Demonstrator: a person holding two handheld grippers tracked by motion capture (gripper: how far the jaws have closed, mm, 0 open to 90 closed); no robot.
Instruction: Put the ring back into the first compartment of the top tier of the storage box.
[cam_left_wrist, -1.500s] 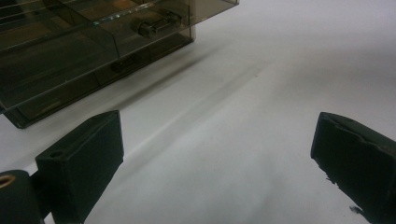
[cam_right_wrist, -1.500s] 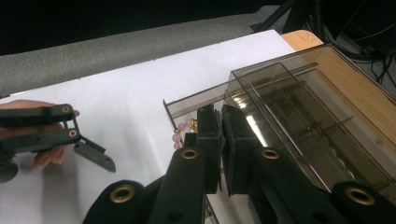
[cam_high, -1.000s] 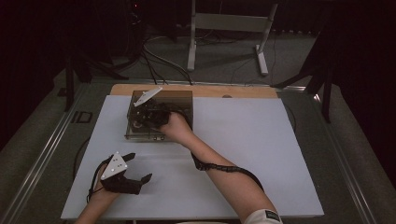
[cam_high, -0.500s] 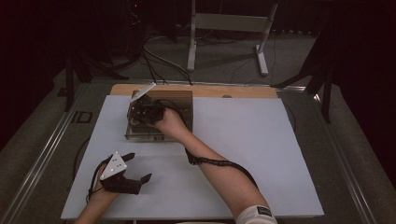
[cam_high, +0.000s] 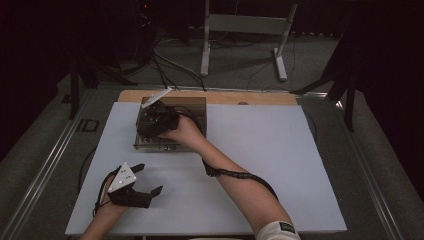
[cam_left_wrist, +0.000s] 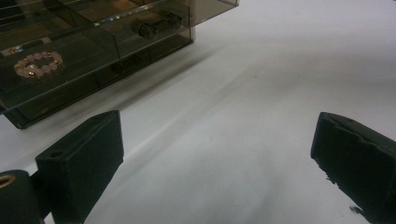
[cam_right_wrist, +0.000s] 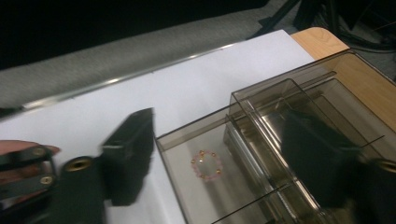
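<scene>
High view puts the smoky plastic organizer box (cam_high: 170, 125) at the far left of the white table sheet (cam_high: 280, 150), with wide bare sheet to its right and nearer the person. Beyond the box a strip of wooden tabletop (cam_high: 250, 97) meets a dark room with cables and a metal stand (cam_high: 240, 30) on grey carpet. Over the box's near-left compartment hangs the right gripper (cam_high: 152, 120), its jaws having just been opening; in the right gripper view they stand apart, blurred, with nothing pressed between them, above a pink bead bracelet (cam_right_wrist: 206, 164) lying on that compartment's floor. Well nearer than the box, the left gripper (cam_high: 145, 182) rests on the sheet, jaws spread wide and empty. Its own view cuts off the box's far side, and the bracelet (cam_left_wrist: 37, 64) shows dimly through the tinted wall.
</scene>
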